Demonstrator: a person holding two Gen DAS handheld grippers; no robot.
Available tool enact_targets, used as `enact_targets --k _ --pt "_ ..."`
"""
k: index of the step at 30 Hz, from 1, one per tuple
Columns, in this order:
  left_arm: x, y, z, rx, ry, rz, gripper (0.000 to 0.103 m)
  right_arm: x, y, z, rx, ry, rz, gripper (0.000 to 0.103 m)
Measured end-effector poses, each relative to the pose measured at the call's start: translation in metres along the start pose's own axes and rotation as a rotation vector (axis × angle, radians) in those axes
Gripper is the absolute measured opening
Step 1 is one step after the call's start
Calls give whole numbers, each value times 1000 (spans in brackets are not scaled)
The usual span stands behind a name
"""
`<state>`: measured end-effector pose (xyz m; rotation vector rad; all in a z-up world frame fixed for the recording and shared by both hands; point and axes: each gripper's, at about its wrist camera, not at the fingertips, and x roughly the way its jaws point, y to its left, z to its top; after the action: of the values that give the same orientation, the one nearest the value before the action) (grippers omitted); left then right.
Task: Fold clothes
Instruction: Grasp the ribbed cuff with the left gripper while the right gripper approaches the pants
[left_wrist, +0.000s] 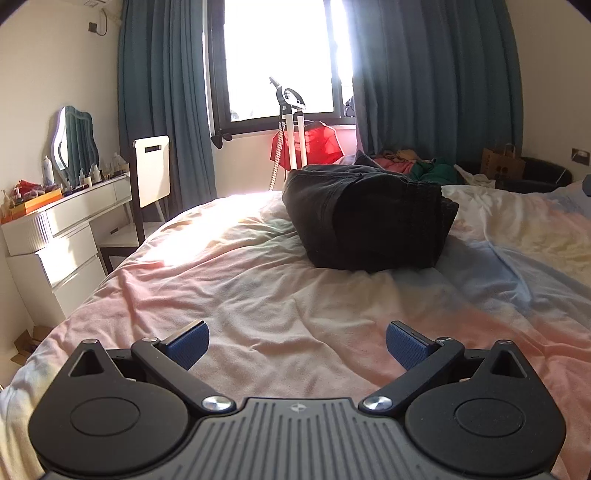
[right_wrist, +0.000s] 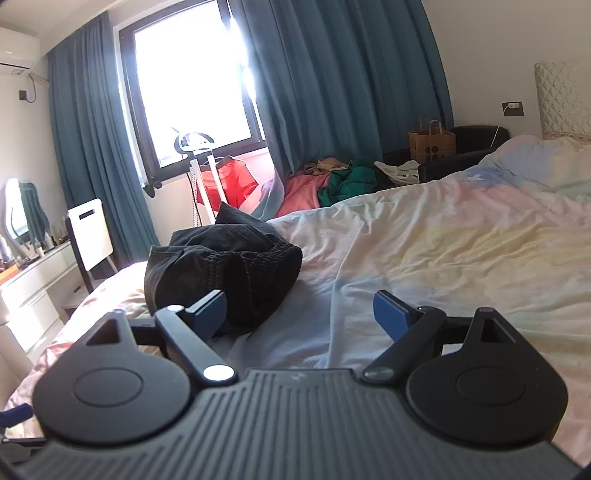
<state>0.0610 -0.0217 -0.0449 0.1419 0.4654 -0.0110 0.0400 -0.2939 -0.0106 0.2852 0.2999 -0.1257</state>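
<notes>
A dark grey-black garment (left_wrist: 369, 218) lies folded in a thick bundle on the bed, ahead of my left gripper. It also shows in the right wrist view (right_wrist: 225, 269), just ahead and left of my right gripper. My left gripper (left_wrist: 297, 343) is open and empty, low over the pastel bedspread (left_wrist: 258, 295), well short of the garment. My right gripper (right_wrist: 299, 314) is open and empty; its left fingertip (right_wrist: 212, 308) is next to the garment's near edge.
A pile of red, green and beige clothes (right_wrist: 332, 181) lies at the bed's far side by the teal curtains. A garment steamer stand (left_wrist: 291, 122) holds a red shirt. A white dresser (left_wrist: 62, 236) and chair (left_wrist: 151, 177) stand left. A paper bag (right_wrist: 430, 144) sits by the headboard side.
</notes>
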Motion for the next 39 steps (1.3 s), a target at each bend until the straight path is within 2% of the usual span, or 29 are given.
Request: enact_targets --k 6,10,13,17,21,23,25,27,28,32,33,34,39 --pt "54 -36 34 40 4 -11 103 12 -20 -3 65 69 -54 88" --pt "94 -88 63 175 -77 -39 103 25 -41 -7 164 102 -74 88" --pt "125 -127 80 259 -114 -17 102 40 -55 -14 240 133 -91 88" --pt "172 -173 102 306 -149 51 100 58 -66 -20 302 162 -81 88" --pt "224 -193 115 279 -82 230 94 71 -75 -24 360 169 -71 88" --pt "241 -192 120 221 -70 234 94 80 -80 -26 386 190 -65 88" --pt "252 -195 125 200 -96 254 94 86 -84 -29 416 203 -56 88" --pt "263 -198 132 172 -111 272 85 90 -86 -32 426 206 -57 88" --pt "269 -198 139 132 -94 273 77 92 -87 -34 429 208 -60 88" --pt "276 -174 169 -156 -33 288 42 98 -88 -40 425 227 -64 88" --pt "272 -166 173 -201 -34 278 34 100 -88 -42 424 232 -65 88" --pt "265 -159 175 -224 -40 268 14 101 -89 -43 422 237 -66 88" --pt "191 -116 172 -191 -129 190 11 98 -84 -43 390 196 -49 88"
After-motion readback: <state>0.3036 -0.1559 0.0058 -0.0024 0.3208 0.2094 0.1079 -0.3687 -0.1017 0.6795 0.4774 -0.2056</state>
